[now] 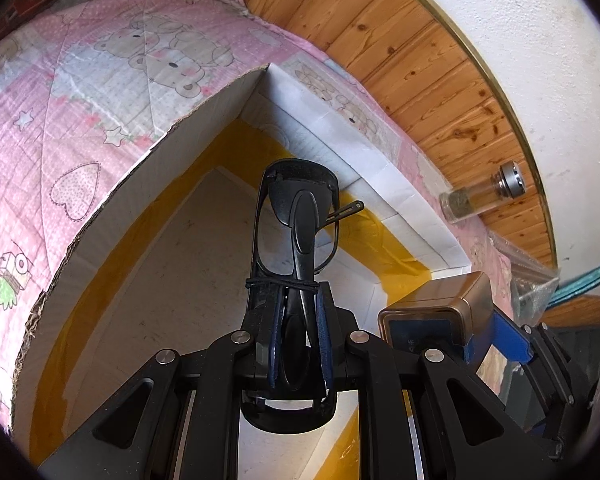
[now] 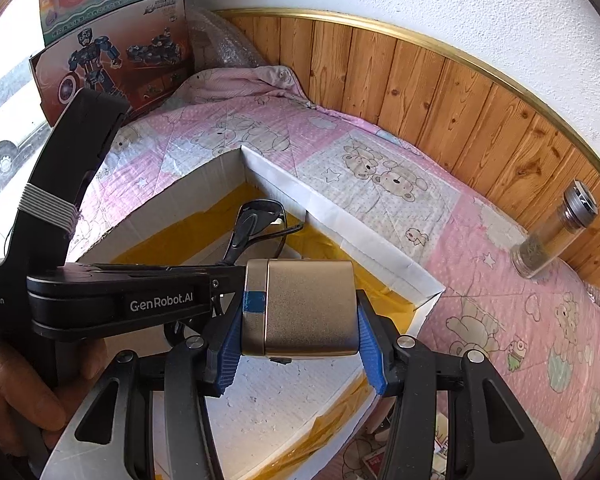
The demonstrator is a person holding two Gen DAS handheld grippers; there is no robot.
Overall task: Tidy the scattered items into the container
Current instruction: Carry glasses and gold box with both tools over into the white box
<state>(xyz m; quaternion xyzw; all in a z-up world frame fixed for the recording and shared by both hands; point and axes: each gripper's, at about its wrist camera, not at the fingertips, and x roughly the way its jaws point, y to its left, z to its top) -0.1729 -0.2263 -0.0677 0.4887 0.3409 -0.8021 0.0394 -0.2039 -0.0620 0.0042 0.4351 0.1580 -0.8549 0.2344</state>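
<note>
My left gripper point(image 1: 296, 344) clamps sunglasses point(image 1: 298, 220) over the box point(image 1: 112, 200) — right gripper point(image 2: 300, 344) grips a tin point(image 2: 308, 308), its front hidden.

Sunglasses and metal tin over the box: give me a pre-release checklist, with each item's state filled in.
1. Left tool grips the folded sunglasses: ok, pads shut on them.
2. Right tool grips the metal tin: ok, blue pads press on both sides.
3. Sunglasses are above the cardboard box opening: ok, white floor shows beneath them.
4. Tin is inside the box walls: ok in the right wrist view, near the corner.
5. Box floor below the drop is free: ok where visible; under the tools cannot tell.
6. Nothing left outside: not ok, a glass jar lies on the pink blanket by the wood panelling.
</note>
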